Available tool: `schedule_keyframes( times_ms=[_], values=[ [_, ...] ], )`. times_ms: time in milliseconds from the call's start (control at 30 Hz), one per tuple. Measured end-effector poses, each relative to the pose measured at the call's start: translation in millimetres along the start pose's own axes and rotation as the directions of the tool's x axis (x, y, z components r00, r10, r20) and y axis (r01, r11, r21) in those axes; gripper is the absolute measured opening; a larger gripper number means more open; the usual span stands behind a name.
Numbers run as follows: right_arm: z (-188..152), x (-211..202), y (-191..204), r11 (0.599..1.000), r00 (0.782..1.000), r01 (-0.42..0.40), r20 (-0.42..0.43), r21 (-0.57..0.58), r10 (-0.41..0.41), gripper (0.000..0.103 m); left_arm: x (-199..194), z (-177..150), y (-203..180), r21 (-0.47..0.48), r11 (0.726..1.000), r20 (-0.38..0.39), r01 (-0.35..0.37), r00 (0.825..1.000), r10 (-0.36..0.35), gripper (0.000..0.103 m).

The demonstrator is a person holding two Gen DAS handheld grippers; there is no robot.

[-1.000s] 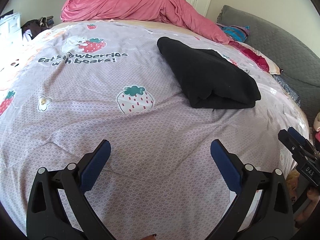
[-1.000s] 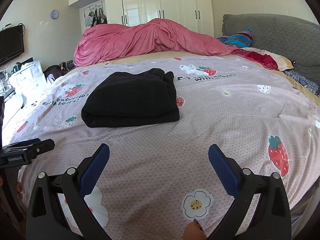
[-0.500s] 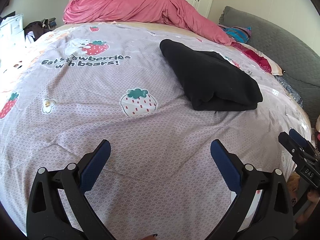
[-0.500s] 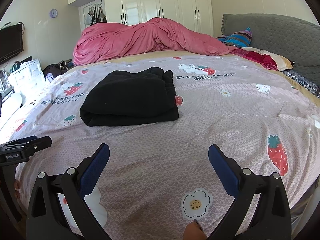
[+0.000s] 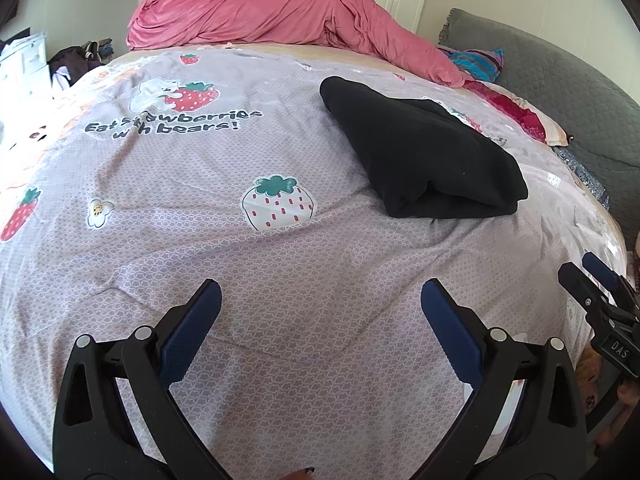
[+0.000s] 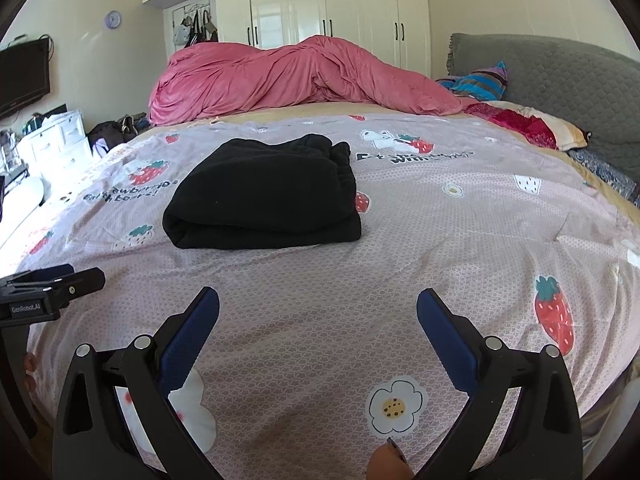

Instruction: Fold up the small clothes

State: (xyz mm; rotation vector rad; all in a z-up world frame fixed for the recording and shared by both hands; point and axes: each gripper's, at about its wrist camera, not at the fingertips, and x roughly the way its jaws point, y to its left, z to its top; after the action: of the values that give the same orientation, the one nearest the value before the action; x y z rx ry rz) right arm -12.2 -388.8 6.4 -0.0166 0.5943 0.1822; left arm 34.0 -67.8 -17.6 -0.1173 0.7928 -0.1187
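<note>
A black garment [image 5: 424,156] lies folded in a compact stack on the strawberry-print bedsheet [image 5: 200,248]; it also shows in the right wrist view [image 6: 264,196]. My left gripper [image 5: 320,300] is open and empty, hovering over the sheet well short of the garment. My right gripper [image 6: 318,304] is open and empty, near the bed's front edge, with the garment ahead and slightly left. The right gripper shows at the right edge of the left wrist view [image 5: 596,292]. The left gripper shows at the left edge of the right wrist view [image 6: 52,284].
A pink duvet [image 6: 304,76] is heaped at the far side of the bed. A grey headboard [image 6: 552,68] and pillows [image 6: 524,120] are at the right. White drawers [image 6: 56,136] and clutter stand at the left, wardrobes [image 6: 328,8] behind.
Both grippers have drifted slightly toward the bed; the garment appears a little lower and larger in the views. The garment itself has not moved, and both jaws stay open.
</note>
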Motion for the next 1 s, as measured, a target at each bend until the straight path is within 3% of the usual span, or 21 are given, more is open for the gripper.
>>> schedule_keyframes(
  times_ms=[600, 767, 933, 1000],
  values=[
    [0.4, 0.0, 1.3, 1.000, 1.000, 0.007, -0.001, -0.004, -0.007, 0.099, 0.3, -0.4, 0.7, -0.005, 1.000, -0.007, 0.003, 1.000, -0.003, 0.094],
    [4.5, -3.8, -4.5, 1.000, 1.000, 0.007, 0.005, 0.007, -0.007, 0.099, -3.5, 1.3, -0.1, 0.015, 0.997, 0.007, -0.076, 0.997, 0.076, 0.094],
    [17.8, -44.6, -43.9, 0.991, 0.995, 0.030, 0.092, 0.133, -0.043, 0.099, -11.6, 4.7, 18.6, -0.041, 0.991, 0.017, -0.129, 0.991, 0.130, 0.094],
    [20.0, -73.7, -79.7, 0.968, 0.984, 0.093, 0.126, 0.234, -0.125, 0.099, -15.4, 7.7, 36.6, -0.085, 0.986, 0.008, -0.142, 0.990, 0.143, 0.094]
  ],
)
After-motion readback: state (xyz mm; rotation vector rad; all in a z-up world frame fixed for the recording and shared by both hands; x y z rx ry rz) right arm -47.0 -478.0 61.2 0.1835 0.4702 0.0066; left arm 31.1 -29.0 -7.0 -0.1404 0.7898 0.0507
